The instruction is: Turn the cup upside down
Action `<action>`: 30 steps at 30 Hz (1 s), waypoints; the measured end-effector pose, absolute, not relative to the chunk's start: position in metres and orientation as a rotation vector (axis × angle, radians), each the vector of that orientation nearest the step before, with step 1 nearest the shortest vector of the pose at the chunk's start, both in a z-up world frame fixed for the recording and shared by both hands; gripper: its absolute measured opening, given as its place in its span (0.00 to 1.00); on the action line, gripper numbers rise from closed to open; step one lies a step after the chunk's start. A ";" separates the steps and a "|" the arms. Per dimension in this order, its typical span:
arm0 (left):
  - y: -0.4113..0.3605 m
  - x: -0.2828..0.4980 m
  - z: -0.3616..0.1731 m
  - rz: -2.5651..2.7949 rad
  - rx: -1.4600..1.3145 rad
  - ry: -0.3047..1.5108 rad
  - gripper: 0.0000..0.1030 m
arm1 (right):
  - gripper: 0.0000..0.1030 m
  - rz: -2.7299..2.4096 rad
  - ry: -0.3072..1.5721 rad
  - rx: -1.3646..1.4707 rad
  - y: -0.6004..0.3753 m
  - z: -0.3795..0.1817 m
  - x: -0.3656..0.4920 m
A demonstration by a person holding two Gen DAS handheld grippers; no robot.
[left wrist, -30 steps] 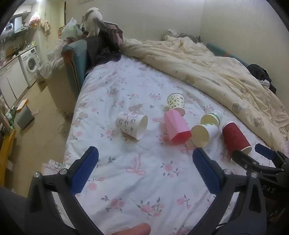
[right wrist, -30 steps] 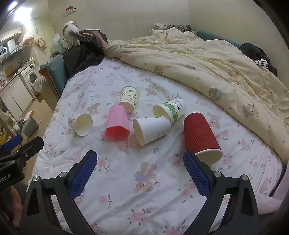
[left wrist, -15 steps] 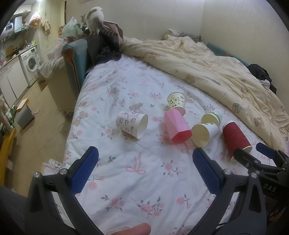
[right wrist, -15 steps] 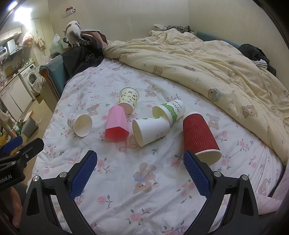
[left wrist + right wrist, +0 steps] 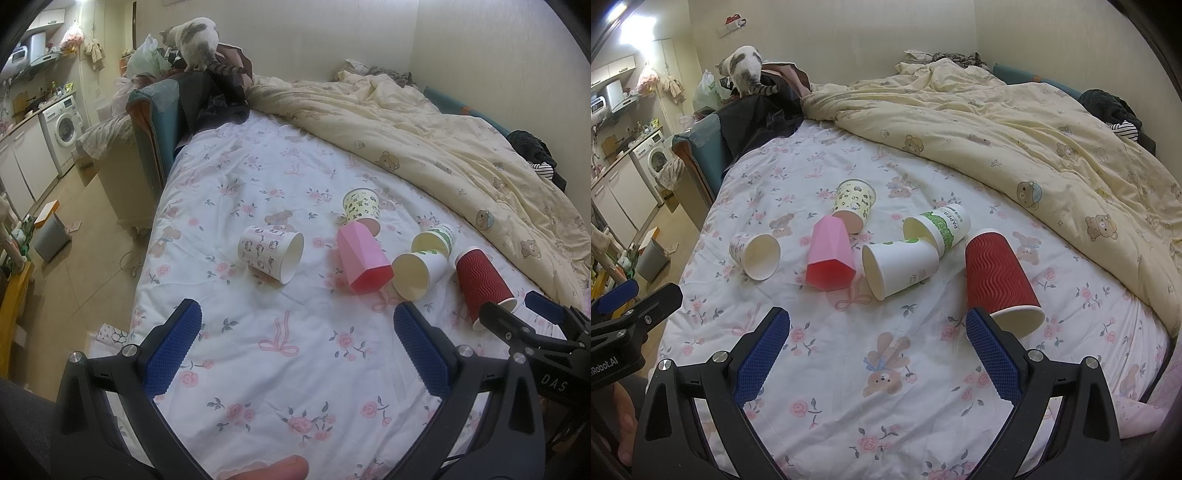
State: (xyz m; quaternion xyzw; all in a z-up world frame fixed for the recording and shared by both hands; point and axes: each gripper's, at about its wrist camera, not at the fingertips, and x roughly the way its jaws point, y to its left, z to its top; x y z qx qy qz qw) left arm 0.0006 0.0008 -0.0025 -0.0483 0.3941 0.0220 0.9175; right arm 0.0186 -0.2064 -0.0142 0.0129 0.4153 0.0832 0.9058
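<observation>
Cups lie tipped on the bed [image 5: 886, 387]: red cup [image 5: 999, 278] far right, pink cup [image 5: 829, 254] centre. Left tongs [image 5: 295, 347] and right tongs [image 5: 877, 347] both spread, holding nothing.

Six cups [image 5: 900, 266] sideways on bed [image 5: 886, 369]

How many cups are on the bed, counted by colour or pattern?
Red cup: 1
Pink cup: 1
White cups with green print: 2
Cartoon-pattern cups: 2
Total: 6 cups, all lying on their sides on the bed.
</observation>
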 end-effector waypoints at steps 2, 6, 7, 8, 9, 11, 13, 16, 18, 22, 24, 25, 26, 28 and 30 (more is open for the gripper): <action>0.001 0.001 -0.002 0.046 -0.099 0.811 1.00 | 0.96 0.173 0.860 0.029 -0.207 -0.014 0.019; 0.001 0.001 -0.002 0.045 -0.099 0.811 1.00 | 0.96 0.171 0.859 0.029 -0.207 -0.015 0.018; 0.001 0.001 -0.002 0.045 -0.099 0.811 1.00 | 0.96 0.172 0.860 0.029 -0.207 -0.015 0.018; 0.001 0.001 -0.002 0.046 -0.099 0.811 1.00 | 0.96 0.172 0.860 0.030 -0.207 -0.015 0.018; 0.001 0.001 -0.002 0.046 -0.099 0.811 1.00 | 0.96 0.172 0.861 0.029 -0.207 -0.015 0.018; 0.001 0.001 -0.002 0.046 -0.099 0.812 1.00 | 0.96 0.173 0.863 0.028 -0.205 -0.013 0.018; 0.003 -0.004 -0.003 0.047 -0.100 0.812 1.00 | 0.96 0.173 0.862 0.029 -0.205 -0.013 0.018; 0.003 -0.004 -0.003 0.046 -0.099 0.811 1.00 | 0.96 0.172 0.864 0.030 -0.205 -0.013 0.018; 0.004 -0.004 -0.003 0.046 -0.098 0.813 1.00 | 0.96 0.171 0.863 0.029 -0.204 -0.013 0.018; 0.003 -0.004 -0.003 0.046 -0.100 0.812 1.00 | 0.96 0.172 0.862 0.028 -0.205 -0.013 0.018; 0.004 -0.006 -0.002 0.041 -0.101 0.806 1.00 | 0.96 0.172 0.863 0.029 -0.205 -0.013 0.018; 0.005 -0.006 -0.001 0.042 -0.099 0.804 1.00 | 0.96 0.173 0.864 0.029 -0.205 -0.013 0.018; 0.006 -0.006 -0.001 0.042 -0.098 0.802 1.00 | 0.96 0.172 0.864 0.029 -0.205 -0.013 0.018; 0.006 -0.006 -0.001 0.042 -0.096 0.803 1.00 | 0.96 0.173 0.865 0.029 -0.205 -0.013 0.018; 0.007 -0.008 -0.001 0.040 -0.102 0.807 1.00 | 0.96 0.172 0.865 0.028 -0.204 -0.014 0.018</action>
